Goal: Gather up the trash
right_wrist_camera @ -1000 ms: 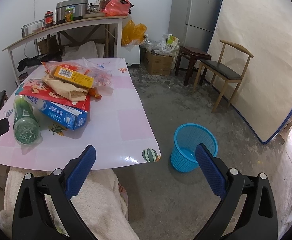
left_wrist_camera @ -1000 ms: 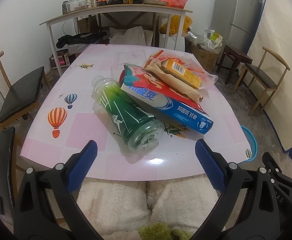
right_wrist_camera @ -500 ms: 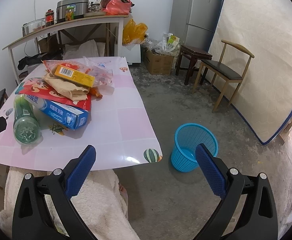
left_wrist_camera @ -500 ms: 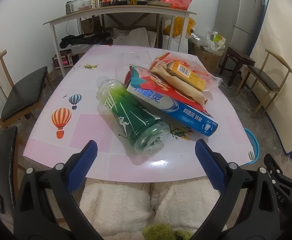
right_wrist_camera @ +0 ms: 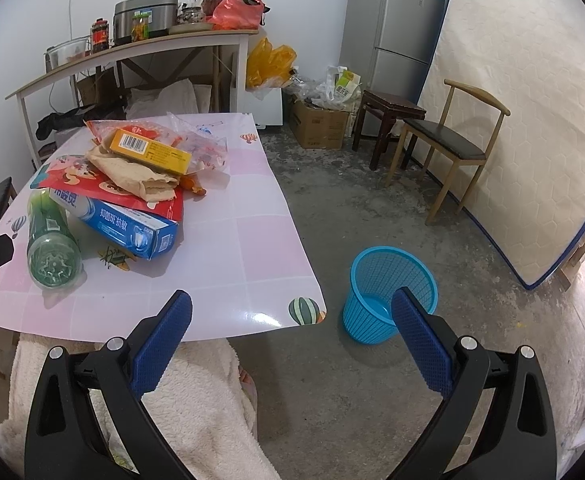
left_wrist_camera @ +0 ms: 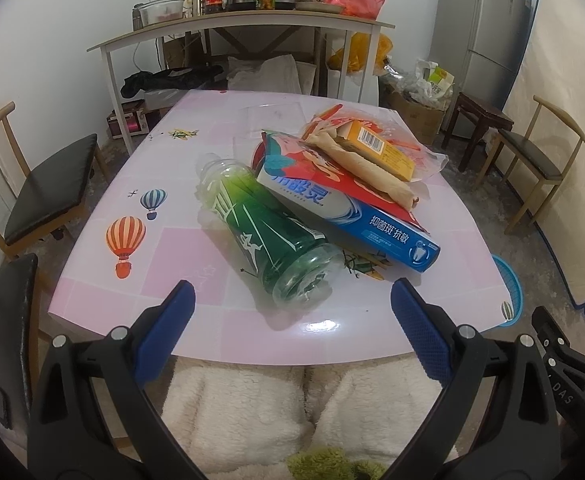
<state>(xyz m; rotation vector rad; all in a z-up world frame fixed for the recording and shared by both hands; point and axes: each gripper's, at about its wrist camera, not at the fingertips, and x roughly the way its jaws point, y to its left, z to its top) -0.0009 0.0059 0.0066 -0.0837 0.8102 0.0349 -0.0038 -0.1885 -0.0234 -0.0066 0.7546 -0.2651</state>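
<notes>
Pink desk (left_wrist_camera: 228, 304) with trash piled toward its right edge, green bottle (left_wrist_camera: 268, 232) laid near the front edge, toothpaste box (left_wrist_camera: 348, 216) touching it, blue basket (right_wrist_camera: 388, 292) on floor beside the front right corner, left gripper (left_wrist_camera: 292, 316) and right gripper (right_wrist_camera: 292, 320) both held with jaws spread wide, nothing grasped.

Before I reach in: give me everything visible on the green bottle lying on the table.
The green bottle is clear plastic with a label fading from light green near the neck to dark green near the base, printed with white marks. It looks empty. It lies on its side on the pink table, base towards the cameras and neck pointing away. Whether it has a cap cannot be told. Its right flank lies against the blue toothpaste box. Neither the left gripper nor the right gripper touches it; both are open.
</notes>
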